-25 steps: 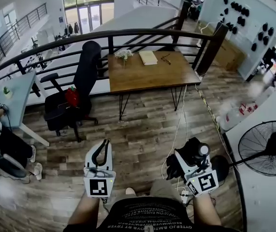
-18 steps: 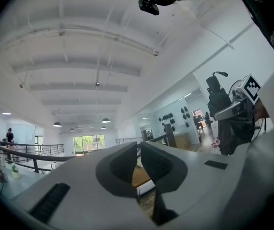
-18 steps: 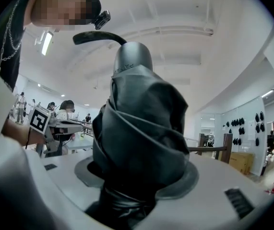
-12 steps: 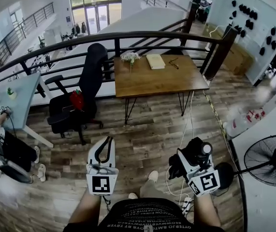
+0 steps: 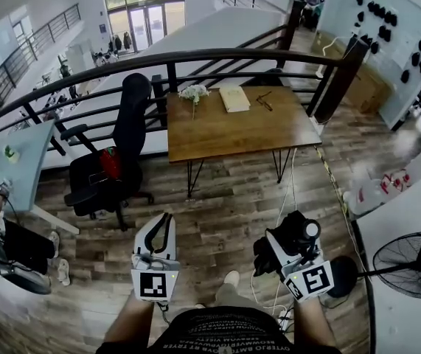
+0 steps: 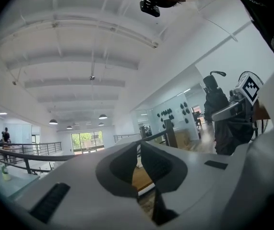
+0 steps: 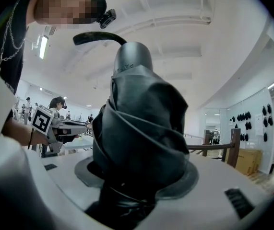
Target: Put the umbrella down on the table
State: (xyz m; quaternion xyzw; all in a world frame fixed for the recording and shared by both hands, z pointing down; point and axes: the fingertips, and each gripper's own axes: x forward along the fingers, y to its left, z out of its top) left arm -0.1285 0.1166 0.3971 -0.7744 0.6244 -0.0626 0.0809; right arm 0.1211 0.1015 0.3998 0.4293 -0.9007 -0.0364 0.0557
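Over the last second the wooden table (image 5: 239, 127) has drifted a little in the head view and a shoe now shows on the floor (image 5: 217, 198) between my two tools, so I read this as the walk-up: the carry is under way and the set-down has not begun. The table is still well apart from both tools, across a stretch of plank flooring.

The right gripper (image 5: 290, 248) has not changed its hold. It is clenched around the folded umbrella (image 7: 137, 128), which stands up between the jaws and fills most of that gripper's view. The left gripper (image 6: 139, 169) has its dark pads drawn together with nothing between them, and it rides alongside doing no work.

The umbrella is a fat bundle of dark, slightly glossy cloth, wrapped in overlapping folds. Above the cloth sits a smooth grey collar, and from it a thin black hooked handle (image 7: 96, 37) curls over. The soft cloth should give under the pads, so I judge the grip secure but a bit spongy. The tabletop is flat, warm-toned wood on thin black legs, with a book (image 5: 234, 98) and a small bunch of flowers (image 5: 194, 93) near its far edge and plenty of bare surface nearer me
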